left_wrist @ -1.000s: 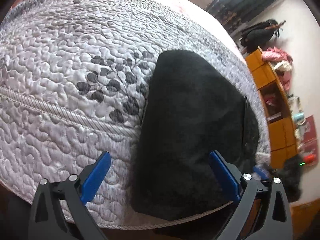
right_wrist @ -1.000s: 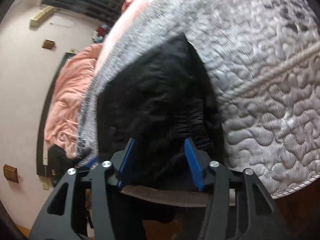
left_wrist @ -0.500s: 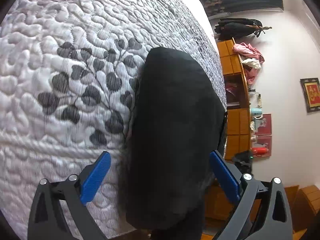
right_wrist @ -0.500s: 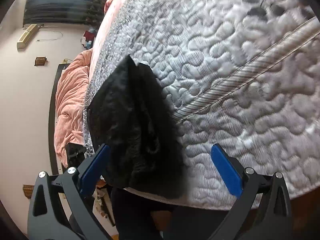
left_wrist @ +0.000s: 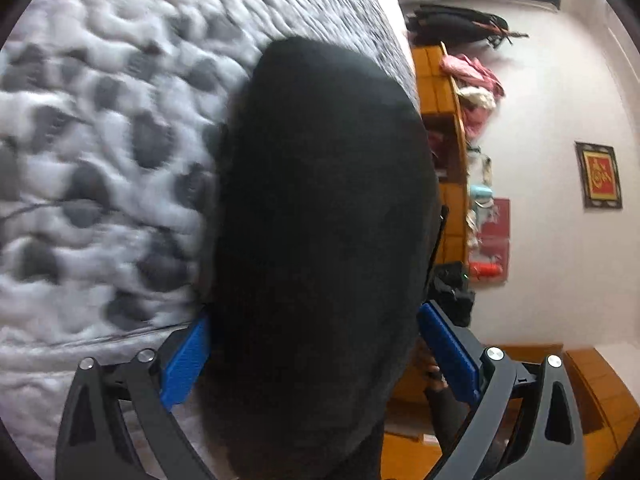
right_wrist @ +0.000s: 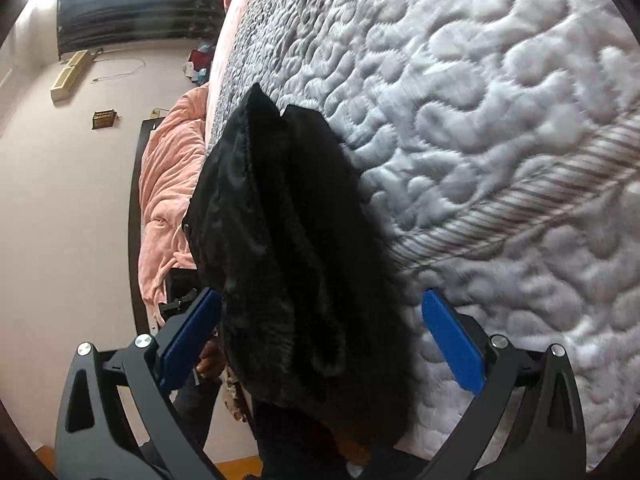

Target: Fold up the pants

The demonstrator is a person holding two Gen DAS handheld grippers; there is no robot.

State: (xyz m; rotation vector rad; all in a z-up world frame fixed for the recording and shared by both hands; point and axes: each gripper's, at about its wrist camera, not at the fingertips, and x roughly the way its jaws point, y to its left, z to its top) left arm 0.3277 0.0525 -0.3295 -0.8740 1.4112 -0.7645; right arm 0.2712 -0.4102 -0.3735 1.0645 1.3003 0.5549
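Observation:
The black pants (left_wrist: pixel 324 240) lie folded into a thick bundle near the edge of the quilted grey bed (left_wrist: pixel 100 160). My left gripper (left_wrist: pixel 316 364) is open, its blue pads on either side of the bundle's near end. In the right wrist view the pants (right_wrist: pixel 292 260) show stacked layers and a crumpled side. My right gripper (right_wrist: pixel 320 348) is open and straddles their near end, with the bed (right_wrist: pixel 500 140) to the right.
An orange wooden shelf unit (left_wrist: pixel 448 152) with clothes and bottles stands past the bed's edge, by a white wall with a framed picture (left_wrist: pixel 600 176). A pink blanket (right_wrist: pixel 168 200) lies at the bed's far side. A dark curtain (right_wrist: pixel 136 4) hangs at the back.
The right gripper has opened and let go of the pants. Both grippers have moved closer to the bundle, so its near end now sits between their open pads.

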